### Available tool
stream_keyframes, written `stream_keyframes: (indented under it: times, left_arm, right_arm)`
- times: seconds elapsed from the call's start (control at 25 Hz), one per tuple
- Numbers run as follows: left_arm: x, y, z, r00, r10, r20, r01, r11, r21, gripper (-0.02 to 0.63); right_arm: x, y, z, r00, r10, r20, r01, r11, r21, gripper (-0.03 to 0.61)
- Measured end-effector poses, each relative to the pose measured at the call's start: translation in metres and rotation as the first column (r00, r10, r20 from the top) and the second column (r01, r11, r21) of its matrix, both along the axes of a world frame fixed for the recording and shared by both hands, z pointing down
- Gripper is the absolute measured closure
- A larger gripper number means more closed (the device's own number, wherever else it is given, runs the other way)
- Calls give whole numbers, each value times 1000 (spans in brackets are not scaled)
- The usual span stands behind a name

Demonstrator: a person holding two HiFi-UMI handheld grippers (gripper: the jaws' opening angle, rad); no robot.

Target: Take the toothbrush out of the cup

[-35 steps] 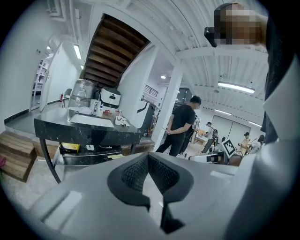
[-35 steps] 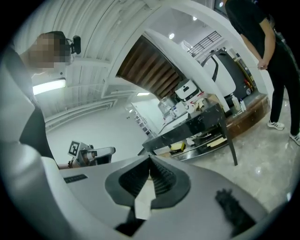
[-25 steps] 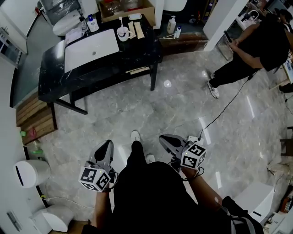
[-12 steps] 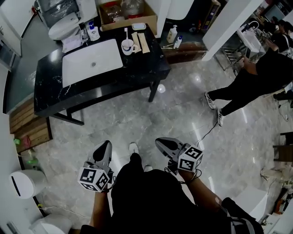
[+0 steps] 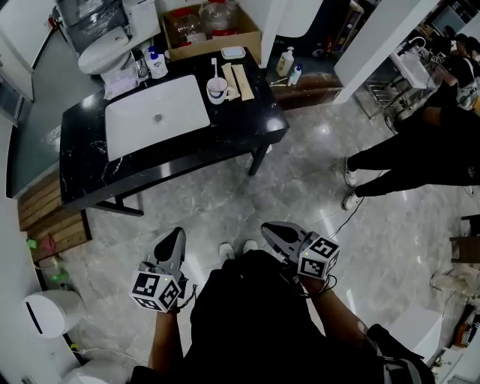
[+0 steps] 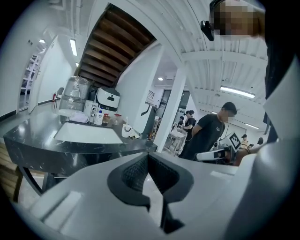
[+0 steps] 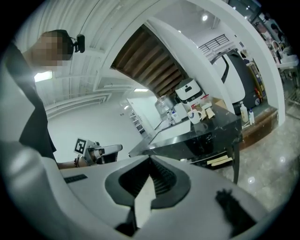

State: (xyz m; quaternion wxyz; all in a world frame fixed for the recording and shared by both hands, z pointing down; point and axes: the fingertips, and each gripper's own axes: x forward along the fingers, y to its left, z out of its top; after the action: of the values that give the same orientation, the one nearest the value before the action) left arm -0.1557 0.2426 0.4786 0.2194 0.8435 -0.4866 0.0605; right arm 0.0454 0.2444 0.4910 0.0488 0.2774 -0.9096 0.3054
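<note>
Left gripper (image 5: 173, 238) – jaws together, nothing between them. Black counter (image 5: 247, 127) sits lower and larger in the head view than a second ago, so the person has walked toward it; approach only, the reach hasn't begun. White basin (image 5: 135, 124) is set in the counter's left half, nothing visible in it. Just right of the basin is the cup (image 5: 217, 91), toothbrush (image 5: 214, 69) standing in it with the handle sticking out the top – not yet taken. Behind it, a cardboard box (image 5: 196, 43) holds what look like big jars (image 5: 214, 13). Right gripper (image 5: 272, 229) – also closed and empty, well apart from the cup.
</note>
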Motion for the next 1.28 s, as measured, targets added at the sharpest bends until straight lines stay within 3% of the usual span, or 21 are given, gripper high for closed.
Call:
stream_keyframes:
  times: [0.36, 0.6, 0.84, 1.28]
  left_arm:
    - [21, -35, -9, 999, 32, -4, -32, 999, 13, 605]
    - [24, -67, -11, 1000, -4, 23, 4, 1000, 5, 605]
    - [30, -119, -13, 997, -68, 32, 68, 998, -1, 605]
    - [63, -214, -14, 998, -41, 52, 41, 999, -8, 605]
  right_arm:
    - [11, -30, -5, 1000, 12, 15, -12, 1000, 15, 565]
    - [3, -76, -4, 998, -49, 43, 49, 999, 16, 564]
    - [14, -131, -1, 995, -46, 90, 46, 999, 3, 565]
    - [38, -224, 8, 994, -59, 95, 60, 998, -12, 563]
